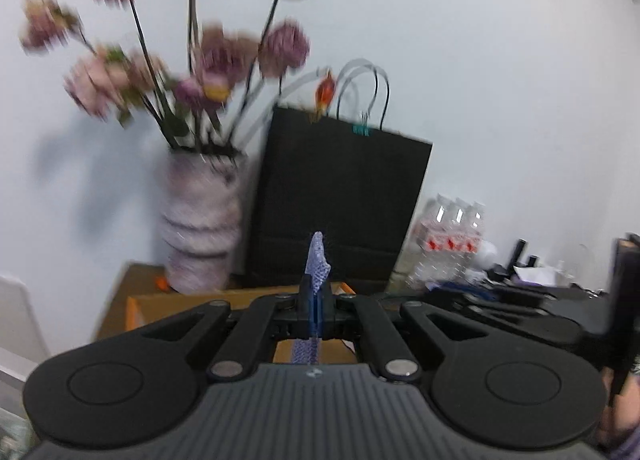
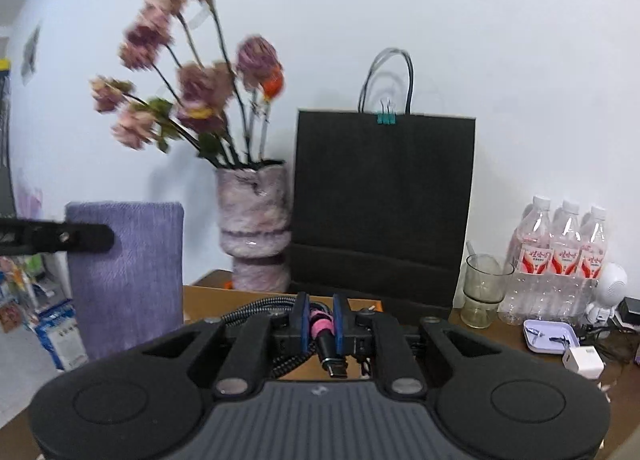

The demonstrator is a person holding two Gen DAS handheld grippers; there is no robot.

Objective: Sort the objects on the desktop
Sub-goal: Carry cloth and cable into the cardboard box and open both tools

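In the left wrist view my left gripper (image 1: 316, 292) is shut on the edge of a purple woven pouch (image 1: 318, 256), which pokes up between the pads. The right wrist view shows that same pouch (image 2: 128, 272) hanging flat from the left gripper (image 2: 109, 238) at the left, lifted off the desk. My right gripper (image 2: 320, 308) is shut on a coiled black braided cable (image 2: 256, 306) bound with a pink strap (image 2: 322, 326). Its dark plug end sticks out below the pads toward the camera.
A pink-and-white vase (image 2: 256, 220) of pink flowers and a black paper bag (image 2: 384, 200) stand at the back against the white wall. To the right are water bottles (image 2: 560, 252), a glass cup (image 2: 484, 288), a lavender tray (image 2: 550, 334) and a white charger (image 2: 582, 360). A brown cardboard box (image 2: 208, 298) lies below the grippers.
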